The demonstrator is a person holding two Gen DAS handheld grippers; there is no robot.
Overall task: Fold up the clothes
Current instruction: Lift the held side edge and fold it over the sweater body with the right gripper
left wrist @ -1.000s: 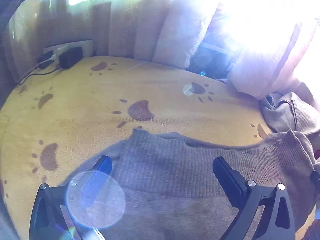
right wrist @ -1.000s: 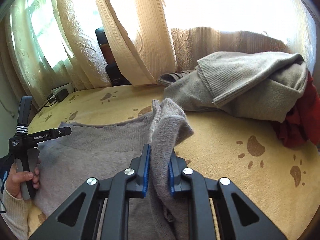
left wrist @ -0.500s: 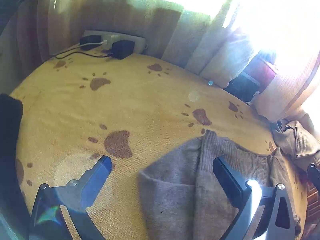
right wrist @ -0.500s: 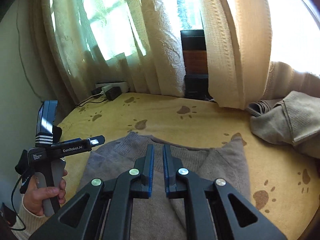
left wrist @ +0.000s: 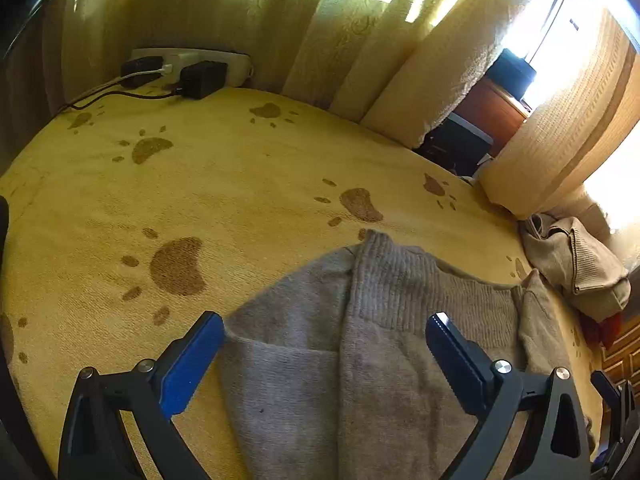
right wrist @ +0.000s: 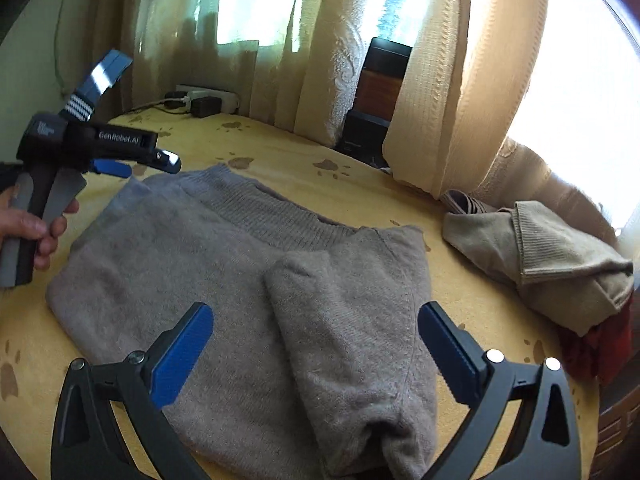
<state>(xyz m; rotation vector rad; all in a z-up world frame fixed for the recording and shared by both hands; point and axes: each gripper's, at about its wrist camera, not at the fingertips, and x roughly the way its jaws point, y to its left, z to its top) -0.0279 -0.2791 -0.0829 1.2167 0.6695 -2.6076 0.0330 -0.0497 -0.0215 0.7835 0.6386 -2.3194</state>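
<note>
A grey knitted sweater lies flat on a yellow paw-print blanket, ribbed hem toward the curtains. Its right sleeve is folded inward over the body. My right gripper hovers above that sleeve with its jaws opening wide; the sleeve lies between them, untouched by the pads. My left gripper is open over the sweater's folded left side and holds nothing. In the right wrist view the left gripper hangs above the sweater's far left corner, held by a hand.
A pile of beige knitwear on a red garment sits at the blanket's right edge. A power strip with plugs and cables lies at the far left corner. Curtains and a dark box line the back.
My right gripper let go of the sleeve and spread its jaws wide; the sleeve now lies folded on the sweater. My left gripper stayed open and shifted toward the sweater's left side.
</note>
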